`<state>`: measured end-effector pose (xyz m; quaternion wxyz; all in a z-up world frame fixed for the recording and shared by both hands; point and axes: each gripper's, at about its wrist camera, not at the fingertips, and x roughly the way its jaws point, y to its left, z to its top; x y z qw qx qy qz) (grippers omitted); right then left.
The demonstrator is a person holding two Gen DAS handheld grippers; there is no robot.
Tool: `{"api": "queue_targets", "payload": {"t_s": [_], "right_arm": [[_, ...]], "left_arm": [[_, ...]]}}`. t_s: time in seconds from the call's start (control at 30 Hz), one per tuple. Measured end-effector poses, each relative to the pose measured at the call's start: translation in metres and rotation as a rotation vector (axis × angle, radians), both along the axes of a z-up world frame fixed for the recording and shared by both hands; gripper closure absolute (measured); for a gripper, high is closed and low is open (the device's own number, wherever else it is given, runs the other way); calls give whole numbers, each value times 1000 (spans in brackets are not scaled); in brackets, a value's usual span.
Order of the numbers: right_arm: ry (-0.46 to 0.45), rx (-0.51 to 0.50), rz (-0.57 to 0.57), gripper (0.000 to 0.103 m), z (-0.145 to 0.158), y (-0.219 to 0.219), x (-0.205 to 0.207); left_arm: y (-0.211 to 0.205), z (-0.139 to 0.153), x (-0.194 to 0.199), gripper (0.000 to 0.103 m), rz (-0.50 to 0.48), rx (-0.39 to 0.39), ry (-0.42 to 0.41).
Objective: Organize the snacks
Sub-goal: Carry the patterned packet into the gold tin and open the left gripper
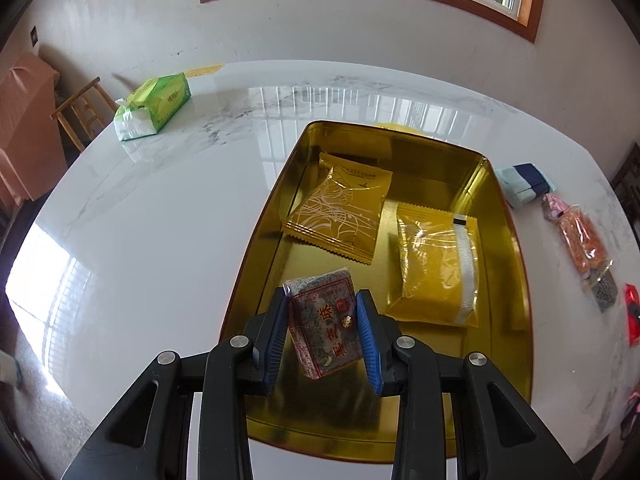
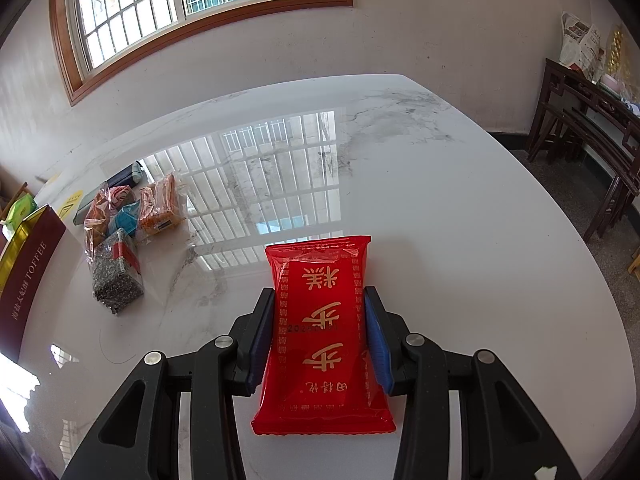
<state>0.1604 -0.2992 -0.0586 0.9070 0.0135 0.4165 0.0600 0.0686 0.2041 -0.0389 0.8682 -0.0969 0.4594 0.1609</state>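
1. The left gripper [image 1: 323, 322] pinches a small grey-speckled snack packet [image 1: 322, 320] with a red label; both blue pads press on its sides; the packet hangs over the near end of the gold tin [image 1: 520, 264], whether it touches the floor of the tin cannot be told.
2. Two yellow packets already lie inside the tin; a patterned one [image 1: 340, 216] toward the far left, a clear-fronted one [image 1: 438, 268] on the right, just beside each other.
3. The right gripper [image 2: 320, 332] is clamped on a red snack packet [image 2: 320, 332] with gold characters; it is held above the white marble table [image 2: 440, 200], well apart from the tin, whose dark red side [image 2: 28, 272] shows at the left edge of the right wrist view.
4. A loose pile of snacks [image 2: 124, 236] waits on the table next to the tin; a green tissue pack [image 1: 154, 106] sits far off.
5. The step in hand appears to be placing the speckled packet into the tin; the next move likely calls for lowering it onto the bare floor at the near end, clear of the yellow packets, then spreading the jaws; the red packet would follow.
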Motion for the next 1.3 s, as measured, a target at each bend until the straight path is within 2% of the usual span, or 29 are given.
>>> {"api": "queue_targets", "payload": {"t_s": [0.33,0.8,0.97,1.2,1.3], "right_arm": [[0,0,0,63,0,0,0],[0,0,0,63,0,0,0],[0,1,0,63,0,0,0],[1,-1,1,62,0,0,0],[1,0,1,62,0,1,0]], "left_arm": [[4,-13,7,68,-2,20,28],[3,-15,15,68,-7,61,39],[1,-18,18,68,-11,110,57],[-1,-17,16,67,-51,137,23],[-3,-17,17,63,-78,154,12]]}}
